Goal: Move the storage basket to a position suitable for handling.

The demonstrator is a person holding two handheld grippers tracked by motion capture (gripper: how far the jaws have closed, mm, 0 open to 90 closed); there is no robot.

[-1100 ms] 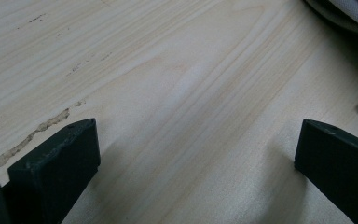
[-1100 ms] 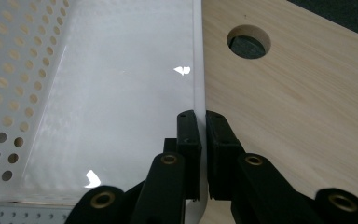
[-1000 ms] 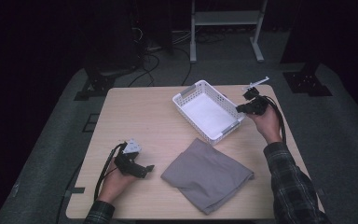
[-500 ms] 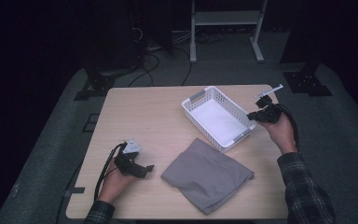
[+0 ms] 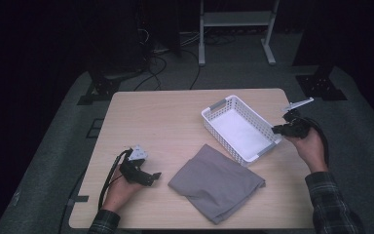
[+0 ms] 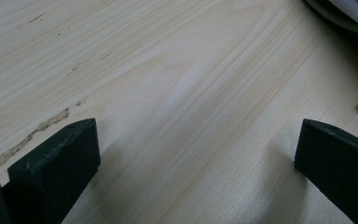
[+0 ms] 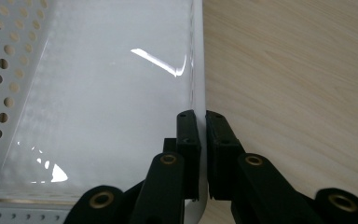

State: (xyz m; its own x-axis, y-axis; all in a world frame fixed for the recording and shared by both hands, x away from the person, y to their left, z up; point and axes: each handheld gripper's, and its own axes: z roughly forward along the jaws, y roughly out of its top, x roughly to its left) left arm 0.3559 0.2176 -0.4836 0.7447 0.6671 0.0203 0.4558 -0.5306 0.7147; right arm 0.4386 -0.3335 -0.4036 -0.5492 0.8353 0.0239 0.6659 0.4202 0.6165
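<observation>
- Holding the white plastic basket with small round holes (image 5: 238,131), the right gripper (image 5: 278,129) sits at the right side of the high view, and its two black jaws are clamped on the basket's side wall.
- In the right gripper view, the right gripper (image 7: 201,122) pinches the thin white wall of the basket (image 7: 98,93). One jaw is inside the basket and one is outside.
- The basket stands on the light wooden table (image 5: 165,122), in the right middle of the high view. It sits slanted, with one end pointing to the upper left of the frame. It has nothing in it.
- The right hand (image 5: 309,146) wraps around the gripper's body, just past the right edge of the table.
- The left gripper (image 5: 155,176) rests on the table in the lower left of the high view, held by the left hand (image 5: 121,187). In the left gripper view its jaws stand wide apart with only bare table (image 6: 177,93) between them.
- A folded grey cloth (image 5: 216,184) lies flat in the lower middle of the high view, just below the basket and near the left gripper. A corner of the cloth (image 6: 349,11) peeks in at the upper right of the left gripper view.
</observation>
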